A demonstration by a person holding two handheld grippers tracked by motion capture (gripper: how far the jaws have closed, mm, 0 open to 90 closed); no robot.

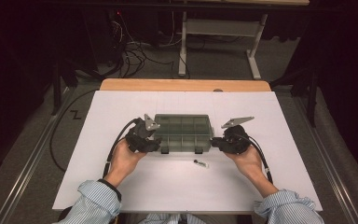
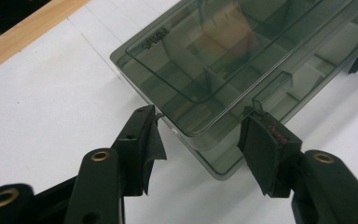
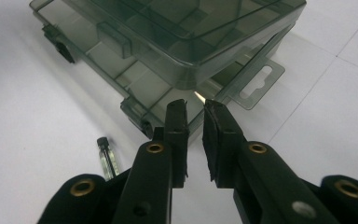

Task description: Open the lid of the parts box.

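The lidded organizer box (image 1: 184, 133) is set flat mid-table, apparently released. The left hand-held gripper (image 2: 198, 140) is spread wide at its corner; the right hand-held gripper (image 3: 195, 116) is parted slightly, gripping nothing. The small vial (image 1: 200, 163) is left untouched.

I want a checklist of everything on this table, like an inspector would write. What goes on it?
Surface: white table top with a wooden strip along the far edge; flat and bare apart from the items below.
Job's things: smoky see-through compartment box, lid down, lying flat between the two grippers.
Clutter: one small clear tube with a dark cap lying in front of the box.
Grippers: left gripper open, jaws either side of a box corner, not pressing. Right gripper slightly open at the box's edge, nothing between the jaws.
Cables: a black cable trails from each gripper toward the person.
Surroundings: dark room, grey floor, tangled wires and a table frame behind.
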